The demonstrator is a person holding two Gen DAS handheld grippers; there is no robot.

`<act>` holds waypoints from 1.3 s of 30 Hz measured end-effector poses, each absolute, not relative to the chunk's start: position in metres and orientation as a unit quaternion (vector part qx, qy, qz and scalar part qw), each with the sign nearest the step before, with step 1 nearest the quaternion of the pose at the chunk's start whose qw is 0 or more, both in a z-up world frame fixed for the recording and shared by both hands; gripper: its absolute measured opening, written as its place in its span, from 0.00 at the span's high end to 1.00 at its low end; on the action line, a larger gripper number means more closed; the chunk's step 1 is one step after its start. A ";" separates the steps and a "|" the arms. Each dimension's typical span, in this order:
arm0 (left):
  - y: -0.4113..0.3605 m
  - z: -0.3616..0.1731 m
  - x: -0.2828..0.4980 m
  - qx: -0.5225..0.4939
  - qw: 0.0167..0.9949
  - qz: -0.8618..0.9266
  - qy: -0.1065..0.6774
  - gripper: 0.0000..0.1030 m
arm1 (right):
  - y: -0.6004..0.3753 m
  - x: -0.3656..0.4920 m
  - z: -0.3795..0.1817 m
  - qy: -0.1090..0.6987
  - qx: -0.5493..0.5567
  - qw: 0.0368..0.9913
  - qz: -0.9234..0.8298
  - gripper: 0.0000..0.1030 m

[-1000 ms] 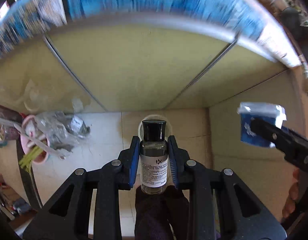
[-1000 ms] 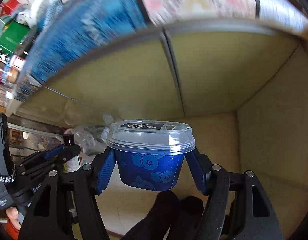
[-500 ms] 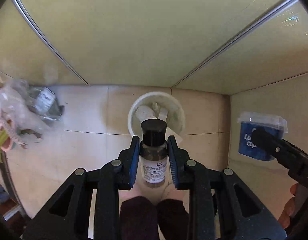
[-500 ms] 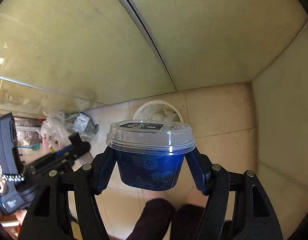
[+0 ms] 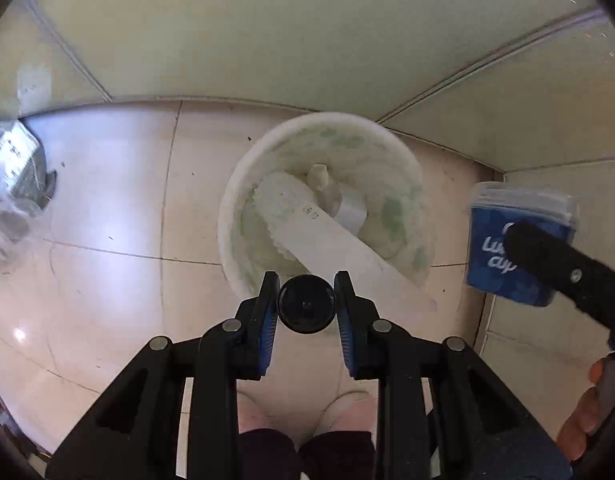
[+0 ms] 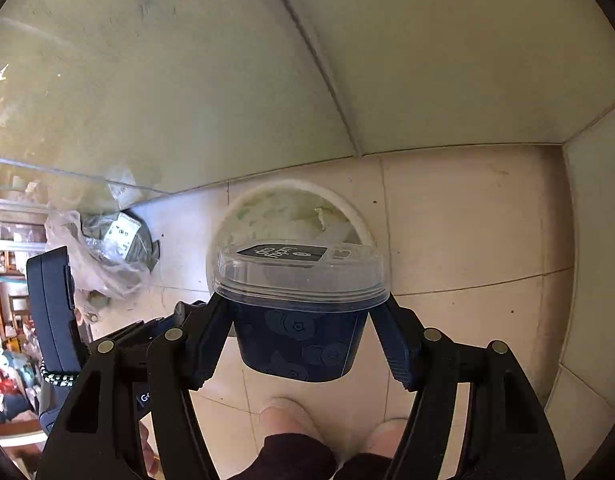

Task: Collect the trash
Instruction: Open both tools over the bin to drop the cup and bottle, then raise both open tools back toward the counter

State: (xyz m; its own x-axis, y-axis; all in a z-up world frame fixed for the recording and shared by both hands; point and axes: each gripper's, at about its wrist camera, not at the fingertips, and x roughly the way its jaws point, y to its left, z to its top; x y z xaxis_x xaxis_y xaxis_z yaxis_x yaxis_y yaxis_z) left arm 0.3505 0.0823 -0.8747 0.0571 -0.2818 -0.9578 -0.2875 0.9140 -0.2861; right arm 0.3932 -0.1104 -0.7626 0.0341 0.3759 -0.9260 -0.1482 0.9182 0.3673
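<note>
My left gripper (image 5: 306,309) is shut on a small dark bottle (image 5: 306,309), seen cap-end on, held just above the near rim of a white trash bin (image 5: 403,160) on the tiled floor. The bin holds paper and a long white strip. My right gripper (image 6: 300,334) is shut on a blue yogurt cup (image 6: 299,344) with a clear lid, above the near side of the bin (image 6: 359,220). The cup also shows in the left wrist view (image 5: 495,240), to the right of the bin.
A crumpled clear plastic bag with a dark package (image 6: 107,248) lies on the floor left of the bin. Cabinet doors (image 5: 267,28) stand behind the bin and a wall (image 6: 595,240) to its right. The person's feet (image 6: 291,420) are below the grippers.
Both grippers have tilted down and moved closer to the floor. The white bin has come into view and grown large. The bottle now points down at it.
</note>
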 end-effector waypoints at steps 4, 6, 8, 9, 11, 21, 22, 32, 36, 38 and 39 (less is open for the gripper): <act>0.083 -0.878 0.349 -0.210 0.697 -0.004 0.686 0.74 | -0.113 0.397 -0.774 0.675 0.086 0.708 0.190 0.38; 0.083 -0.877 0.349 -0.210 0.698 -0.011 0.685 0.74 | -0.111 0.396 -0.774 0.679 0.092 0.701 0.198 0.38; 0.085 -0.875 0.349 -0.205 0.696 -0.009 0.688 0.73 | -0.107 0.395 -0.776 0.683 0.098 0.696 0.201 0.38; 0.087 -0.874 0.349 -0.200 0.696 -0.004 0.690 0.73 | -0.108 0.395 -0.774 0.682 0.100 0.696 0.204 0.38; 0.087 -0.869 0.348 -0.192 0.699 0.003 0.689 0.73 | -0.110 0.393 -0.769 0.680 0.096 0.697 0.205 0.37; 0.099 -0.799 0.329 -0.169 0.714 0.027 0.679 0.73 | -0.104 0.384 -0.734 0.683 0.076 0.697 0.204 0.28; 0.099 -0.787 0.328 -0.165 0.716 0.030 0.677 0.73 | -0.106 0.383 -0.725 0.682 0.077 0.698 0.204 0.28; 0.090 -0.620 0.321 -0.162 0.741 0.030 0.651 0.73 | -0.112 0.373 -0.563 0.649 0.043 0.731 0.204 0.28; 0.087 -0.533 0.317 -0.151 0.764 0.031 0.626 0.73 | -0.117 0.369 -0.478 0.623 0.030 0.751 0.215 0.28; 0.086 -0.485 0.315 -0.153 0.774 0.033 0.613 0.73 | -0.117 0.364 -0.436 0.611 0.020 0.759 0.223 0.28; 0.086 -0.465 0.314 -0.154 0.778 0.034 0.607 0.73 | -0.118 0.362 -0.417 0.607 0.015 0.762 0.227 0.28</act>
